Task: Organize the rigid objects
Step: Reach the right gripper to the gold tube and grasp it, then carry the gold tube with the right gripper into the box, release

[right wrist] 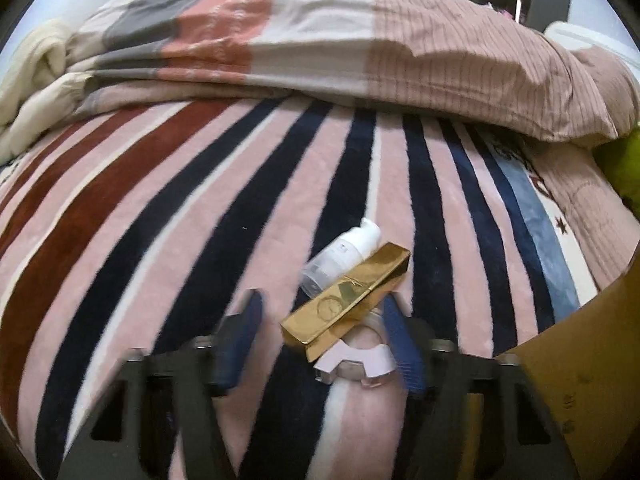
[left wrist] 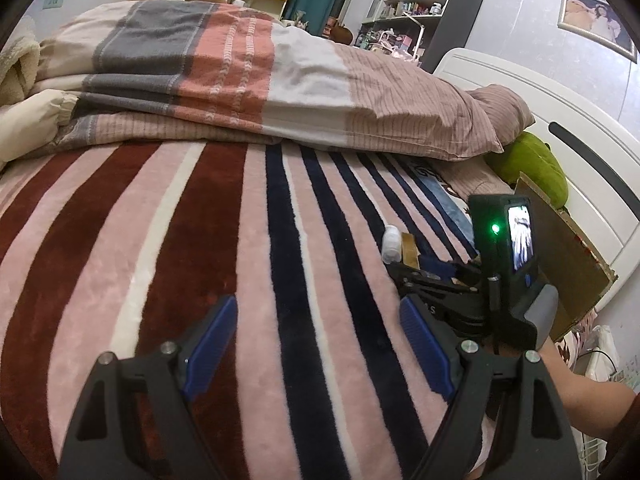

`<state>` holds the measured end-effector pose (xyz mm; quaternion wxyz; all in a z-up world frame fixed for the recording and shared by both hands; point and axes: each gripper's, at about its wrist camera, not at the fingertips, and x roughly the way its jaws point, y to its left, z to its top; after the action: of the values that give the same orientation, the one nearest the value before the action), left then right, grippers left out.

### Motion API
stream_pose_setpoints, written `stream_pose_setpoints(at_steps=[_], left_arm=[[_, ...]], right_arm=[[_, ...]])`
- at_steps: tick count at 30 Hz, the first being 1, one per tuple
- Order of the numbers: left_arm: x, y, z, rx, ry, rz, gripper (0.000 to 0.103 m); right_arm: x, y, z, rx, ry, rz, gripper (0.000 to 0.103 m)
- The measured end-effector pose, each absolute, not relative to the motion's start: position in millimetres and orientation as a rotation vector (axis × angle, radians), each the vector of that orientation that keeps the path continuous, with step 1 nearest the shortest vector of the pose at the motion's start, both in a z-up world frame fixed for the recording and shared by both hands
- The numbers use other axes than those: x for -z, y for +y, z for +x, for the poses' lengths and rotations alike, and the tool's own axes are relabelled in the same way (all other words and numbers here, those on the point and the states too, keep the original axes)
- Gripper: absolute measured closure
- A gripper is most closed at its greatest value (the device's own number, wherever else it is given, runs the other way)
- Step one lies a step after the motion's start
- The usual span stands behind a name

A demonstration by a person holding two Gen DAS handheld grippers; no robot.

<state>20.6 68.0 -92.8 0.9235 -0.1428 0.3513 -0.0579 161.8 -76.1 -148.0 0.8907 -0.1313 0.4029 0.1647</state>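
A bedroom, and the stage is a bed covered by a striped blanket (right wrist: 200,216) in pink, maroon, navy and white. Out on that blanket sits the cluster to be sorted: a gold box (right wrist: 349,299) lying slantwise, a small clear bottle with a white cap (right wrist: 343,251) lying right against its far side, and a pale ring-shaped piece (right wrist: 356,360) tucked under the box's near end. The right gripper (right wrist: 326,336) is right on top of them, blue fingers (right wrist: 240,340) either side of the box's near end, jaws part open with a clear gap on the left, nothing pinched. Its right finger sits close against the ring; whether it touches is hard to call through the blur. A brown cardboard panel (right wrist: 580,380) fills the lower right corner. Over in the left wrist view, the left gripper (left wrist: 320,344) hangs above bare stripes, jaws wide, empty, well to the side of the cluster. Beyond, a folded quilt (left wrist: 240,64) is heaped across the bed, a green plush (left wrist: 532,164) sits by the white headboard (left wrist: 580,120), and cluttered shelves (left wrist: 412,4) stand behind.
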Motion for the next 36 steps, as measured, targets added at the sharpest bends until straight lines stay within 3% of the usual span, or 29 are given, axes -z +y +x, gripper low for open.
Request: stream_pose_setpoints(at_steps=[3,6,15,22,23,24,28,36], left_arm=[[91,67,20,0.123,0.714,-0.291,0.022],[89,66,19,0.133,0.705,-0.285,0.022],[88,75,16,0.11,0.704,-0.308,0.022],[96,70,21,0.109,0.737,-0.292,0.022],[96,69,22,0.118,0.74,-0.289,0.022],[97,67,22,0.129,0.742,-0.288,0.022],[96,61,24,0.156,0.752,-0.293,0.022],[47,38,16,0.283,0.666,-0.302,0.026]], right_arm=[[148,-81,153,-0.367,0.835,-0.264,0.082],[138,-86,132,-0.447,0.867,-0.225,0.086],[148,-83,75,-0.749,1.051,-0.248,0.089],[155,-73,83,-0.751,1.03,-0.288,0.083],[155,-71,85,-0.751,1.018,-0.295,0.083],[154,-69,88,-0.751,1.006,-0.31,0.09],[151,-59,86,-0.774,0.962,-0.369,0.09],[74,-70,60,-0.894,0.755,-0.31,0.09]])
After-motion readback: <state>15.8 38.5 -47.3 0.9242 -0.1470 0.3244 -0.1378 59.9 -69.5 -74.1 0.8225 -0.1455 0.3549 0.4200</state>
